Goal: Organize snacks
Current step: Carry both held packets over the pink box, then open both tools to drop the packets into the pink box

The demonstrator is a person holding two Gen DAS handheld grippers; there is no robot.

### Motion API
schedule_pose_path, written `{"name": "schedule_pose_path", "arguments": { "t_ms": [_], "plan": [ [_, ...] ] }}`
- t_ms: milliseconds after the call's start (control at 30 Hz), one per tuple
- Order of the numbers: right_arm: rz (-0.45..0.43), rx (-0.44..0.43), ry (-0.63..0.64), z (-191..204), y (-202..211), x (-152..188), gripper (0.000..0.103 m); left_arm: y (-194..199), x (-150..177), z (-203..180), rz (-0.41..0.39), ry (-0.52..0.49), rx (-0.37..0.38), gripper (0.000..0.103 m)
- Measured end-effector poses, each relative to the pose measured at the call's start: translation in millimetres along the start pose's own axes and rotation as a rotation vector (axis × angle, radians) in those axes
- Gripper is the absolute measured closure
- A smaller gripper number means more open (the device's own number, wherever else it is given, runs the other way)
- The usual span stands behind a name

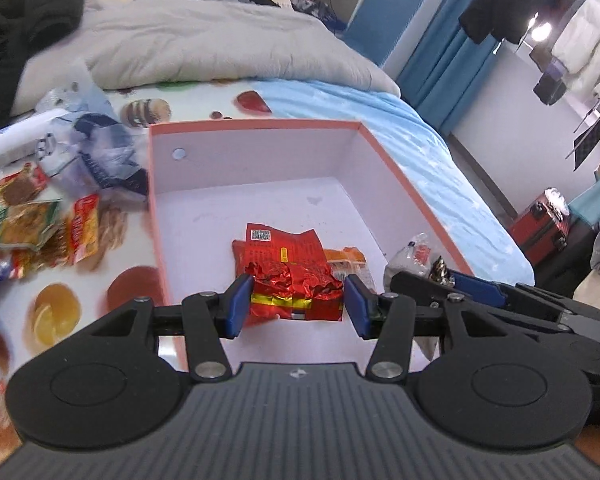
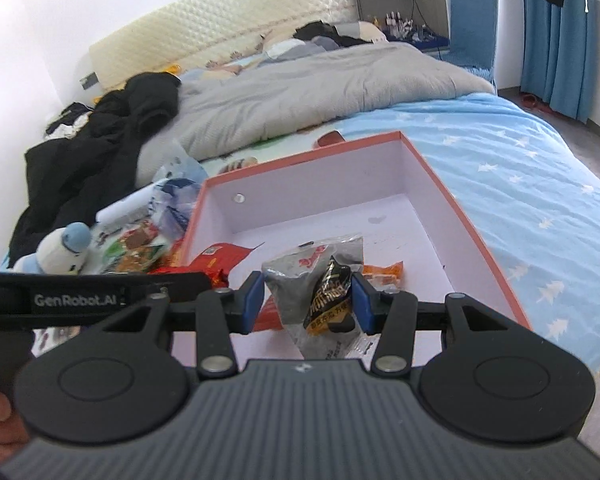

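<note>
Left wrist view is showing the left gripper [image 1: 296, 304] clamping a red foil packet [image 1: 290, 276] just above the box [image 1: 256, 126] floor; judging by this, opening gently low should settle it flat. The right gripper [image 2: 308, 304] is pinching a grey snack pouch [image 2: 320, 280] between its fingers, hovering over the box beside the left.

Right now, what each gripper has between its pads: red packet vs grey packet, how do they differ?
The red foil packet in the left gripper is opaque, shiny and crumpled; the grey packet in the right gripper is dull and comes with a small black-and-gold sachet. Both hang over the pink-rimmed box.
</note>
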State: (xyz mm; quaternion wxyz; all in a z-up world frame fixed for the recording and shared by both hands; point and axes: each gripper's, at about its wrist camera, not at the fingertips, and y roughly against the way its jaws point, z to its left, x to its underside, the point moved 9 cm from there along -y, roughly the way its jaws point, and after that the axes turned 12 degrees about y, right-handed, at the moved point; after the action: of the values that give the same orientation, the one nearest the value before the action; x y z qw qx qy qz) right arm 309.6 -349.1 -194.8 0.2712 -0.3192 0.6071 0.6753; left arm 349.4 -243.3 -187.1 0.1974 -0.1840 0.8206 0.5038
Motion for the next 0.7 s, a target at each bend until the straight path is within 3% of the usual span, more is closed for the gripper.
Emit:
{"name": "schedule_pose_path", "arguments": {
  "t_ms": [267, 433, 500, 567, 600, 700],
  "plan": [
    [0.085, 0.002, -0.033, -26, -55, 10, 0.053, -62, -18, 15, 0.057, 0.01, -0.037, 0.047],
    [0.126, 0.0, -0.051, -37, -74, 20, 0.052, -80, -23, 22, 0.076, 0.017, -0.054, 0.047],
    [0.136, 0.001, -0.054, -39, -78, 22, 0.051, -80, -26, 22, 0.063, 0.02, -0.048, 0.043],
    [0.151, 0.009, -0.057, -41, -83, 24, 0.048, -80, -27, 23, 0.063, 0.028, -0.063, 0.03],
    [0.163, 0.008, -0.061, -41, -85, 25, 0.048, -78, -28, 24, 0.057, 0.031, -0.066, 0.028],
    [0.17, 0.007, -0.068, -42, -86, 25, 0.03, -67, -28, 24, 0.04, 0.033, -0.058, 0.028]
  ]
}}
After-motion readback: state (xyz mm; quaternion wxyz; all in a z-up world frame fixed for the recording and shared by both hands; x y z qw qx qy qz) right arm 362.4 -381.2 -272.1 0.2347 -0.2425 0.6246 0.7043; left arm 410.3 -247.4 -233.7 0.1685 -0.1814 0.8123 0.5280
